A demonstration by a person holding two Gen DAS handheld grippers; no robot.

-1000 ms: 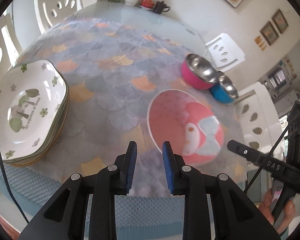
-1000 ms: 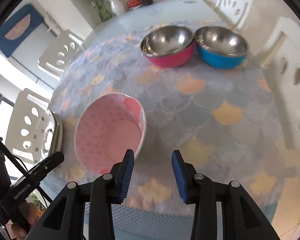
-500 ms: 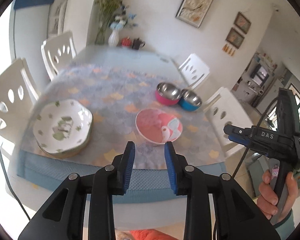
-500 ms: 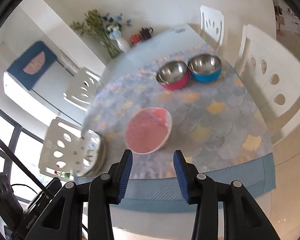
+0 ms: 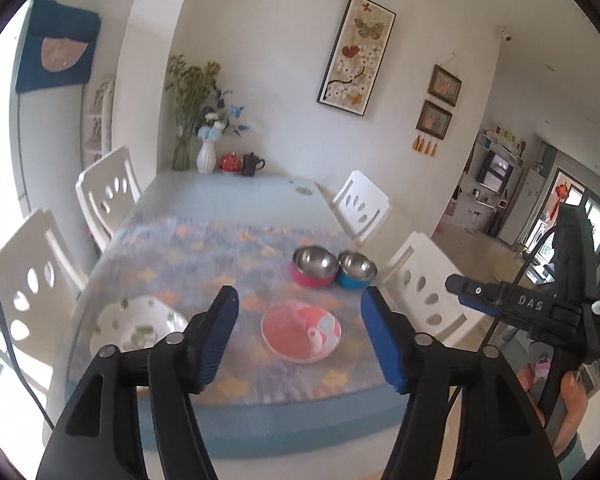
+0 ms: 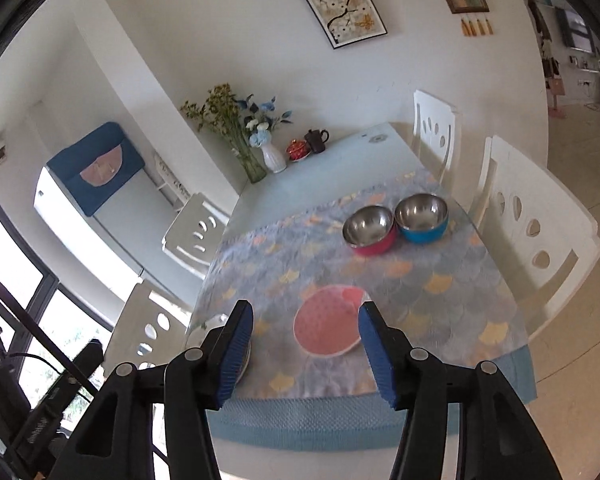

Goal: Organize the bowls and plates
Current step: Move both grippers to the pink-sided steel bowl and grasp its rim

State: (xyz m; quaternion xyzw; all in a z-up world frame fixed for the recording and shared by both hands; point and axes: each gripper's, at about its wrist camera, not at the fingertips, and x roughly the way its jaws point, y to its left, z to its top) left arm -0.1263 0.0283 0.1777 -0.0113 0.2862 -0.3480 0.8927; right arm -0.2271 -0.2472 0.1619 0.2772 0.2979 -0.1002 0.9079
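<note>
A pink bowl (image 5: 301,330) (image 6: 327,326) sits near the table's front edge. To its left is a stack of white plates with green flowers (image 5: 136,326), partly hidden behind my left fingers; in the right wrist view only its edge (image 6: 245,364) shows. At the back right stand a steel bowl with a pink shell (image 5: 315,269) (image 6: 369,229) and one with a blue shell (image 5: 357,270) (image 6: 422,216), touching. My left gripper (image 5: 300,338) and right gripper (image 6: 306,354) hang high and well back from the table, jaws opening, nothing between them.
The table (image 5: 228,200) carries a fish-scale patterned cloth (image 6: 432,280). White chairs (image 5: 20,280) (image 6: 536,224) stand on both sides. A vase of flowers (image 5: 206,156), a red pot and a dark cup (image 6: 317,140) sit at the far end. A hand holds the right gripper's handle (image 5: 540,308).
Both grippers have risen and pulled back from the table, so the whole table now shows. Both pairs of jaws have spread wider, the left most of all.
</note>
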